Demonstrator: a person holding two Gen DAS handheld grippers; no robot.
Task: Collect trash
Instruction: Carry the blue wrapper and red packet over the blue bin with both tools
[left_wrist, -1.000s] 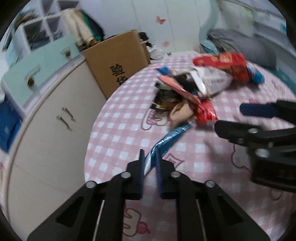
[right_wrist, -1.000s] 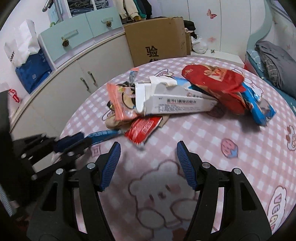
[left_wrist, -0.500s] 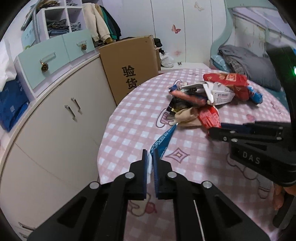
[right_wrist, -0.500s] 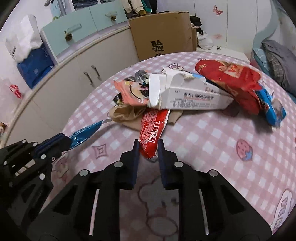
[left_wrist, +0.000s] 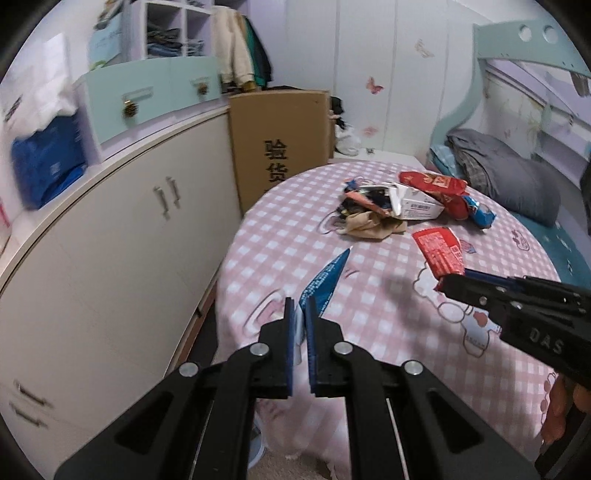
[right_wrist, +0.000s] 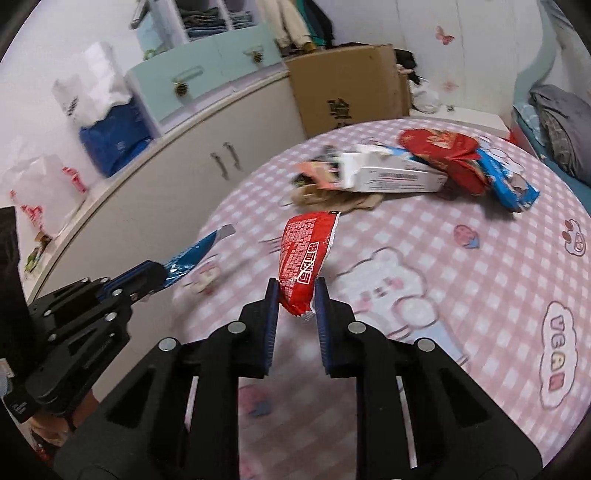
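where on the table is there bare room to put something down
Free: the checked tablecloth on the near side, between the trash pile and the table's near edge. Crowded: the far middle, where the white box, red bag and wrappers heap together.

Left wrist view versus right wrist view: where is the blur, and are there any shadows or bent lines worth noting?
Left wrist view: the blue bag on the counter smears, the trash pile stays sharp, a soft shadow falls on the tablecloth, and the cabinet edge bows from the fisheye lens. Right wrist view: the tablecloth print near the blue wrapper streaks, while the red wrapper reads crisp.
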